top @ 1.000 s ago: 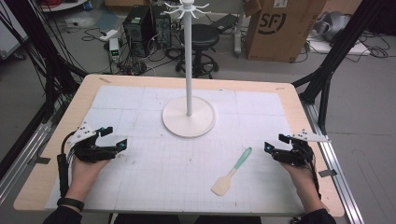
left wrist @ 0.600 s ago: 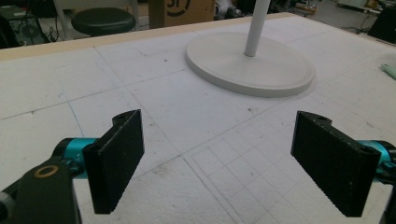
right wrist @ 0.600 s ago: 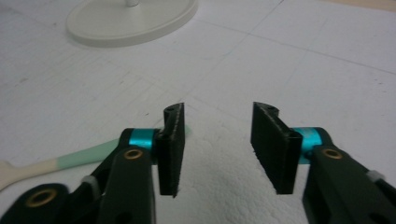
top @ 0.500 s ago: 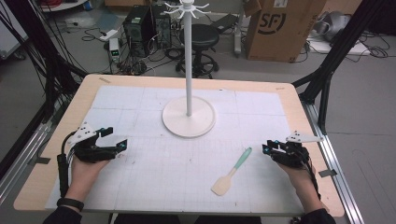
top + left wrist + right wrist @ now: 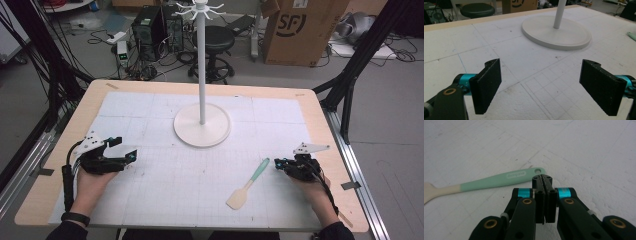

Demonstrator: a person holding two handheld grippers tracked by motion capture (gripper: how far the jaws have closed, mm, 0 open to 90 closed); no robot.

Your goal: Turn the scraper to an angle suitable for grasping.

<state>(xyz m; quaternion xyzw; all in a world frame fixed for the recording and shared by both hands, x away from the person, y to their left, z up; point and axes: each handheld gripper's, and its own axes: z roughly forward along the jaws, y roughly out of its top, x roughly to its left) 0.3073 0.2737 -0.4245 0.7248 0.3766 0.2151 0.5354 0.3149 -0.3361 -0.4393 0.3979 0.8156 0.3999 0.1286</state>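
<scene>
lower left of the high view: left gripper (image 5: 121, 150), jaws spread wide. lower right: right gripper (image 5: 278, 163), jaws pressed together – empty – just beside the mint-handled spatula (image 5: 247, 182) lying flat on the table (image 5: 320, 115).

Lighting even, diffuse, from overhead; white table mat (image 5: 165, 185) bright, no hard glare. Soft shadow only, under the stand base (image 5: 202, 125) and beneath the closed jaws in the right gripper view. That view is soft at its far edge; high view slightly grainy.
</scene>
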